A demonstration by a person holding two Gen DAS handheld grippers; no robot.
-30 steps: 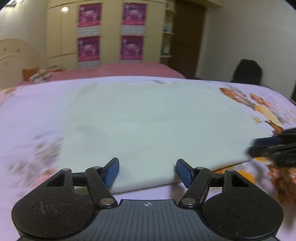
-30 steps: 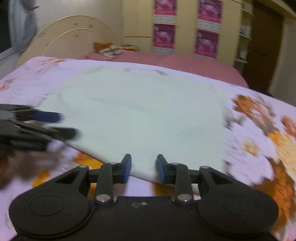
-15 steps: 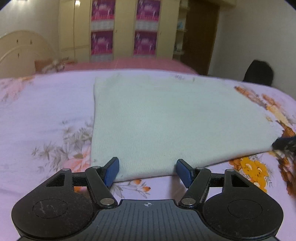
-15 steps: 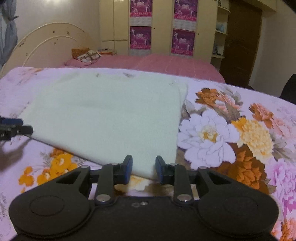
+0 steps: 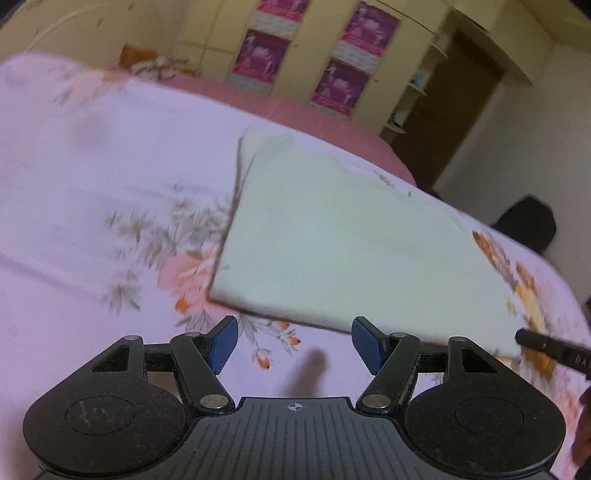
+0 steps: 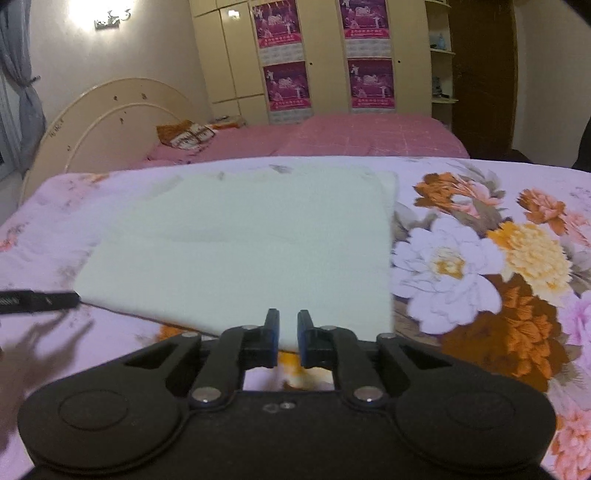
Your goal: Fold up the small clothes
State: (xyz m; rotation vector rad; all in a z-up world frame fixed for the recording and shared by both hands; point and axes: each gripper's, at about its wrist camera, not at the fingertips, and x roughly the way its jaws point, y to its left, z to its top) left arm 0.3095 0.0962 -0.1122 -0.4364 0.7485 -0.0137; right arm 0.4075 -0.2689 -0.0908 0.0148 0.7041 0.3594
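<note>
1. Cream built-in wardrobe (image 6: pixel 325 59) along far wall, four magenta posters (image 6: pixel 282 86) on doors.
2. Pink-covered bed (image 6: pixel 332 142) with arched cream headboard (image 6: pixel 107 122).
3. Dark brown door (image 6: pixel 480 74) at right.
4. Lit wall lamp (image 6: pixel 107 16), grey curtain (image 6: pixel 18 74) at left.

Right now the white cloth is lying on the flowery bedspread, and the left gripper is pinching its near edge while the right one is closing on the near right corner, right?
Not quite. The left gripper is open and pinches nothing: in the left wrist view its blue pads stand wide apart, short of the white cloth. The rest holds: the cloth lies on the flowery bedspread, and the right gripper has just been closing on its near right corner.
</note>
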